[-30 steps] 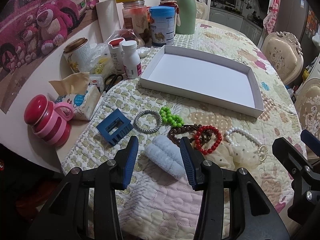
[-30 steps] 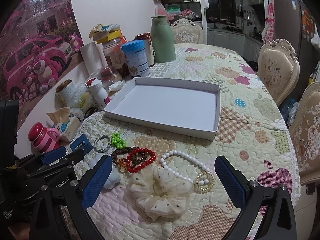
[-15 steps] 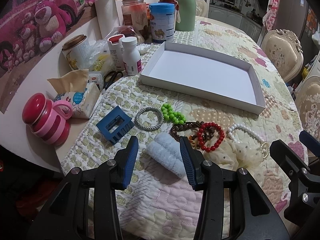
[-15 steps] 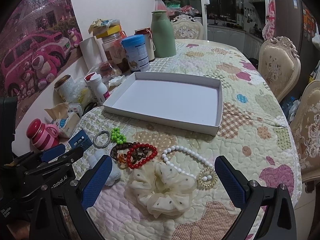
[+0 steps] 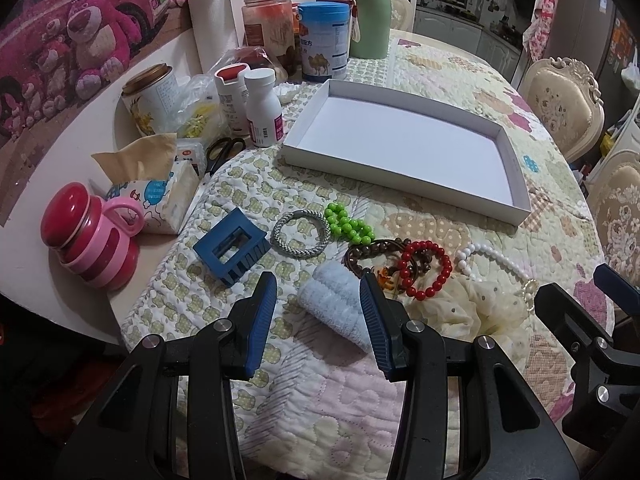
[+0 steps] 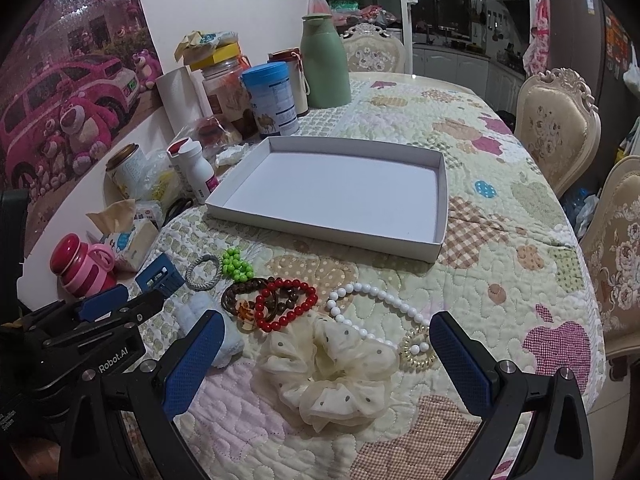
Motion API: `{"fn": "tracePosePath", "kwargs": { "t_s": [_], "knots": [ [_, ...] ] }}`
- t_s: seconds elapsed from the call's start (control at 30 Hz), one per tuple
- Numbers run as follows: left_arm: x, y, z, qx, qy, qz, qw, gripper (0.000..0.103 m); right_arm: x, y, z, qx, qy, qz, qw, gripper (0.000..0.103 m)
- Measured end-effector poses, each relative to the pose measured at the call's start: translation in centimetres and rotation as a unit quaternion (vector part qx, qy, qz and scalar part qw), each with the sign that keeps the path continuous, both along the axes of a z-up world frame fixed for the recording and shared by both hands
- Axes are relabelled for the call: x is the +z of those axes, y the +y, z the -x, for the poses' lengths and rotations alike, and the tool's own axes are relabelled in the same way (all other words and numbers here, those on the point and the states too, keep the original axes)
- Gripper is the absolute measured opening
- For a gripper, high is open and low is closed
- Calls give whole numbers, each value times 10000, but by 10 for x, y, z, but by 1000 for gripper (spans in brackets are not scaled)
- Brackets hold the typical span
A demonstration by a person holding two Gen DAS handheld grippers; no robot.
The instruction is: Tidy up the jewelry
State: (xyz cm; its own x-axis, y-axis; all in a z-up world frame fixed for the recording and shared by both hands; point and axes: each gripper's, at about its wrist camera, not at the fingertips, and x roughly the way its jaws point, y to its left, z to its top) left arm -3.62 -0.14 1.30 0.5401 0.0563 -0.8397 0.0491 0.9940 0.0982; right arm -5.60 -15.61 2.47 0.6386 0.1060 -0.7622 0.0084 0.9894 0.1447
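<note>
left gripper (image 5: 318, 312): open, hovering over the pale blue fluffy scrunchie (image 5: 334, 304), likely lining up a pick.
right gripper (image 6: 326, 356): open wide above the cream dotted scrunchie (image 6: 332, 372).
jewelry: red bead bracelet (image 6: 286, 308) and white bead necklace (image 6: 374, 300) near the table's front edge.
white tray (image 6: 442, 200): mid-table, nothing in it, probably the destination.
surface: quilted cloth (image 6: 500, 240); kitchen beyond.

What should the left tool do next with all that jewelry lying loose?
Probably ease the left tool down and close it on the pale blue fluffy scrunchie, which already lies between its open fingers. The white cardboard tray behind is empty, with every piece on the quilt.
</note>
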Motion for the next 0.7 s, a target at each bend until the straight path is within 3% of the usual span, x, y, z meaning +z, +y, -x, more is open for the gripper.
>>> {"fn": "tracePosePath", "kwargs": {
  "t_s": [0.5,0.7],
  "knots": [
    [1,6,-11,-176,235,197,9994,43,-5,0,-1,-97,92,-17,9999,103],
    [-3,6,-14,-216,105,95,9997,43,-7,0,-2,-127,124,-43,9998,103]
  ]
}}
